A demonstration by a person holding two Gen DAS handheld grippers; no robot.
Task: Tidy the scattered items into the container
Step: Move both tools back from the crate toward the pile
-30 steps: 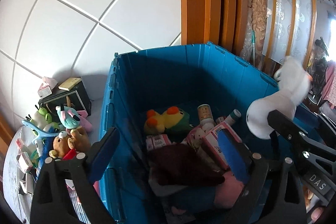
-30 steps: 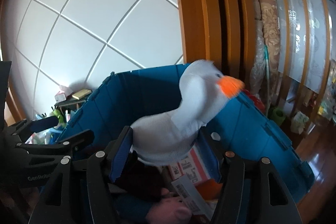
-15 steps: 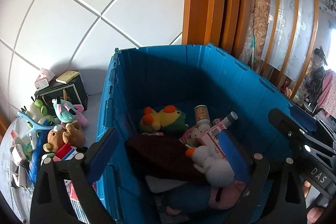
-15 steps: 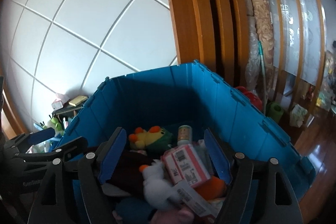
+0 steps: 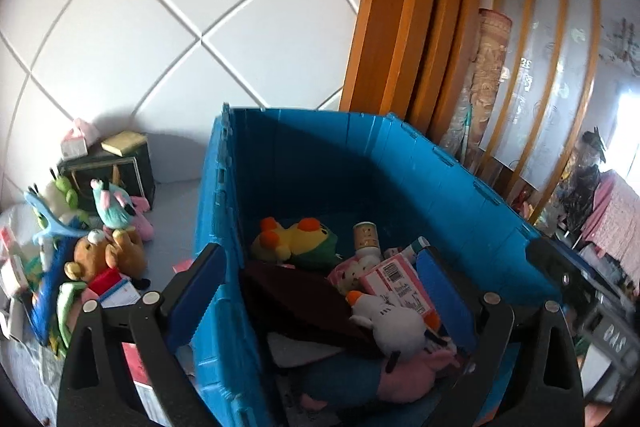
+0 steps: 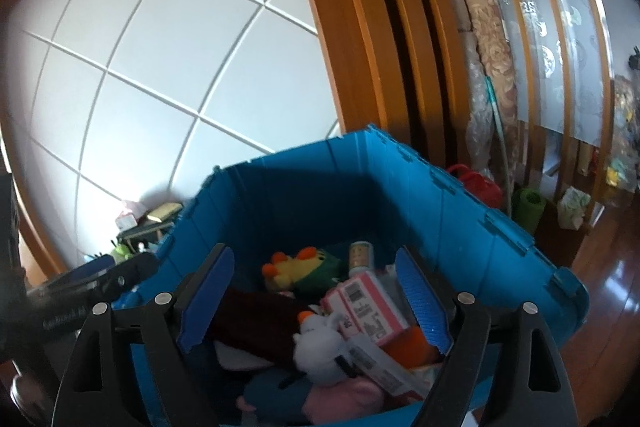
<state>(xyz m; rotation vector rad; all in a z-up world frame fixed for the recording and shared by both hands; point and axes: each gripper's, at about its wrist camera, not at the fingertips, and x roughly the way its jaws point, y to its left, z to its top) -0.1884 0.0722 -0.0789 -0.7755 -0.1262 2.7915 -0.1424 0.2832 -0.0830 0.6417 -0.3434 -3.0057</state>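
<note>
One blue crate (image 5: 460, 195), open-topped, stands against a white tiled wall (image 5: 180, 27); wooden door frame (image 5: 400, 27) behind its far corner.

Contents, large to small:
- one dark brown cloth (image 5: 304, 303), draped across the middle
- one white goose plush (image 5: 390, 321) with orange beak, lying on top of the pile, touching the brown cloth and the pink carton
- one pink plush (image 5: 408, 375), under the goose, near wall of the crate
- one yellow-and-green plush (image 5: 298, 243) with orange spots, toward the far side
- one pink barcode carton (image 5: 398, 285), tilted, just beside the goose
- one small cylindrical bottle (image 5: 366, 235), upright, behind the carton

Other items lie beneath; cannot tell what they are.

Outside the crate, on the left: a loose heap on a grey surface (image 5: 176, 227). One brown bear plush (image 5: 104, 255), one teal plush (image 5: 112, 207), one green frog plush (image 5: 66, 191), one dark box (image 5: 108, 171) with a small book on top. Smaller packets there too blurred to count.

Left gripper (image 5: 320, 287): jaws wide apart, holding nothing, straddling the crate's left wall. Right gripper (image 6: 312, 295): jaws wide apart, holding nothing, above the crate's contents; goose lies between and below its blue pads (image 6: 420, 307), not touching them.
</note>
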